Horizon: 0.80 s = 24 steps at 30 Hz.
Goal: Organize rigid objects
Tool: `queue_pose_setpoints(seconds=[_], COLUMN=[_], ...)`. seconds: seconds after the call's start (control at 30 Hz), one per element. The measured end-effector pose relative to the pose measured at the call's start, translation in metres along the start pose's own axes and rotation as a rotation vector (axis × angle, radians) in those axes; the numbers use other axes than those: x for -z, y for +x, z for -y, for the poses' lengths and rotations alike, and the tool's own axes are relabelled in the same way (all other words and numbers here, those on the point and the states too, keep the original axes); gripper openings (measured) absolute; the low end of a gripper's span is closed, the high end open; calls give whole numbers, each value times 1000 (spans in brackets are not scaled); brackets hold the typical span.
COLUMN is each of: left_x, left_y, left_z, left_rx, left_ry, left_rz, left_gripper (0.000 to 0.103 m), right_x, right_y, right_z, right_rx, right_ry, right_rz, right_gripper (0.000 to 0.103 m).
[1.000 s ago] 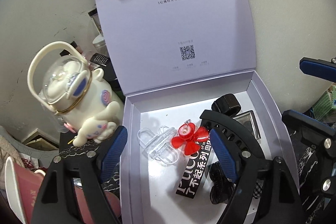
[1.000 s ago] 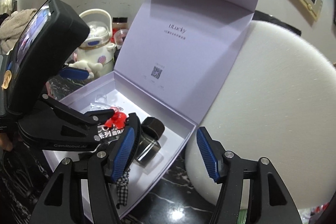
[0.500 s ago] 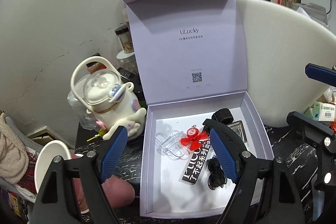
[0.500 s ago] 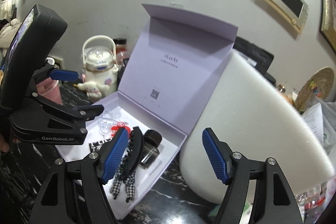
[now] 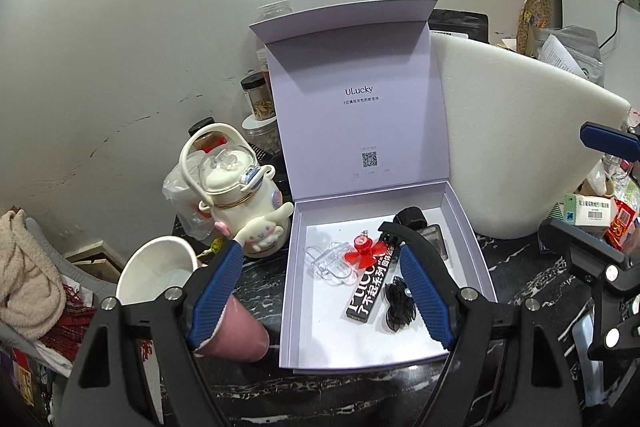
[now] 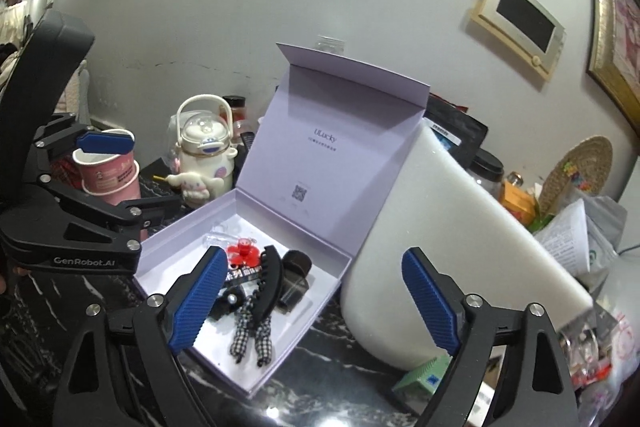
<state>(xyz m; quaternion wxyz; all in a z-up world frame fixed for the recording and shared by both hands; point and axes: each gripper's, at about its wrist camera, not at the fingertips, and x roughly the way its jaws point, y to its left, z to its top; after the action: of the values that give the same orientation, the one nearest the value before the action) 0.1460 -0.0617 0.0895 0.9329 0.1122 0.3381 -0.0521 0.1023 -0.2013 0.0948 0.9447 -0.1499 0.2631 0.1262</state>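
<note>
A lilac box stands with its lid up on the black marble top. In it lie clear clips, a red fan charm, a black lettered strip, a black claw clip, a dark bottle with a black cap and a black hair clip with a checked bow. My left gripper hangs open above the box's near left side, holding nothing. My right gripper hovers over the box's near right corner, its jaws opening and holding nothing.
A cream kettle-shaped bottle with a cartoon figure and a pink paper cup stand left of the box. A large white foam block leans against its right side. Jars, packets and a green carton crowd the back and right.
Both grippers have drawn back and up from the box, so the whole box and its surroundings now show. The right jaws have spread wider. The box's contents lie still.
</note>
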Motion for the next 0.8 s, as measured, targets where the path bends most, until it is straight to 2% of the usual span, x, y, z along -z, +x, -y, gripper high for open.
queue_pose_setpoints(seconds=[0.17, 0.5, 0.8], left_x=[14, 47, 79], left_y=[-20, -50, -52], left_z=[2, 10, 14], left_rx=[5, 24, 53], left_ry=[-7, -26, -85], left_rz=[8, 4, -71], left_gripper=[82, 83, 83], right_x=[8, 34, 62], right_y=[-21, -50, -61], right_z=[-3, -9, -18], right_rx=[19, 19, 13], right_ry=[21, 92, 133], right_rz=[6, -31, -94], right_gripper=[95, 98, 99])
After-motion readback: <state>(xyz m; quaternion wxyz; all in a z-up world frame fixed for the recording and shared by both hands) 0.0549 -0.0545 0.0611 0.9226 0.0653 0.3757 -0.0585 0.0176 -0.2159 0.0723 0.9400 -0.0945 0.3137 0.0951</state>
